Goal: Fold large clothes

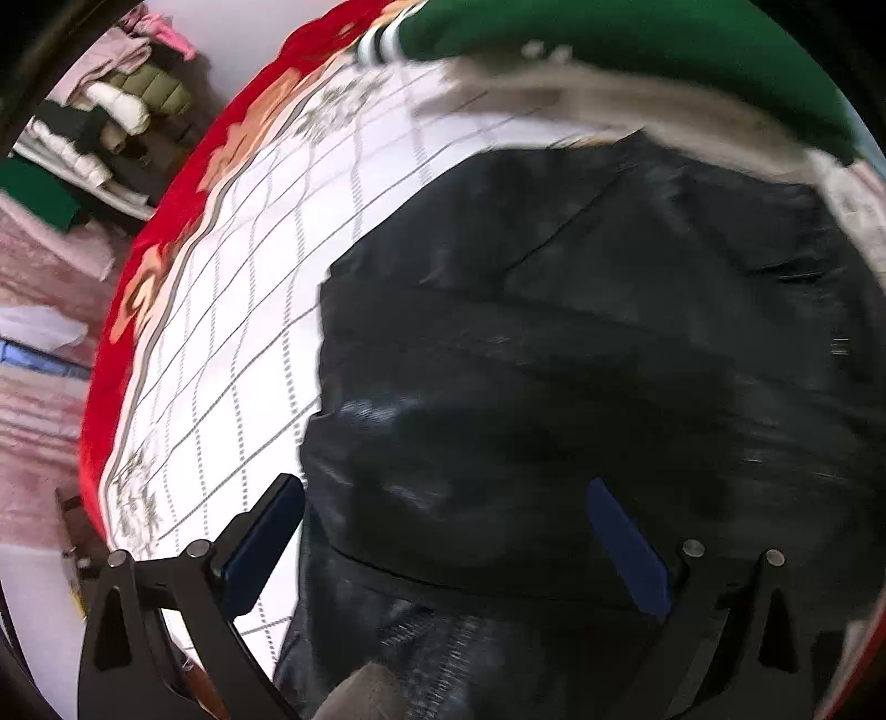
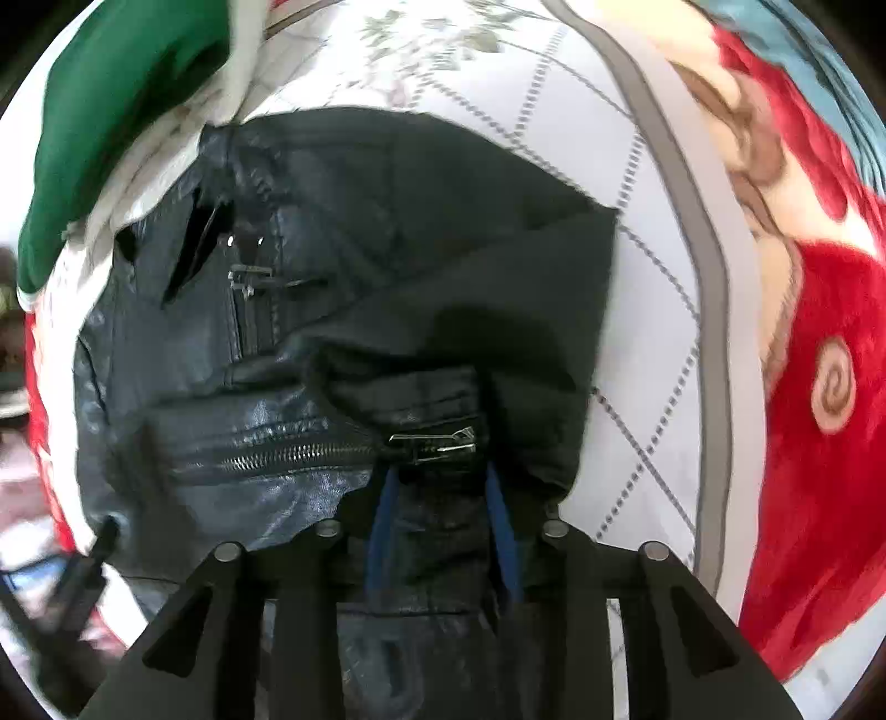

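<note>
Black leather jacket (image 1: 581, 360) is lying spread over a bed, on a white quilted bedspread (image 1: 232, 310) crossed by thin grey grid lines. We are looking at it through two fisheye cameras, one on each gripper we are holding.

In the left wrist view, our left gripper (image 1: 443, 543) is hovering low over the jacket's edge with its blue-padded fingers (image 1: 260, 543) spread wide apart, holding nothing. One finger is sitting over the bedspread and the other over the dark leather. The picture is blurring somewhat. Beyond the jacket, a green garment (image 1: 637, 39) and a pale grey one (image 1: 581, 94) are lying at the far side of the bed. A red floral blanket (image 1: 149, 249) is edging the bedspread, and past it a heap of folded clothes (image 1: 105, 122) is sitting off the bed.

In the right wrist view, our right gripper (image 2: 443, 531) is pinching a fold of the jacket (image 2: 387, 232), its blue fingers (image 2: 382, 531) drawn close together with leather bunched between them. A silver zipper (image 2: 288, 454) is running sideways just beyond the fingertips, ending in a metal pull (image 2: 437, 440). A second small metal pull (image 2: 249, 277) is showing higher up, beside an open pocket slit. The green garment (image 2: 122, 111) is touching the jacket's far corner, and the red blanket (image 2: 819, 387) is lying along the right side.
</note>
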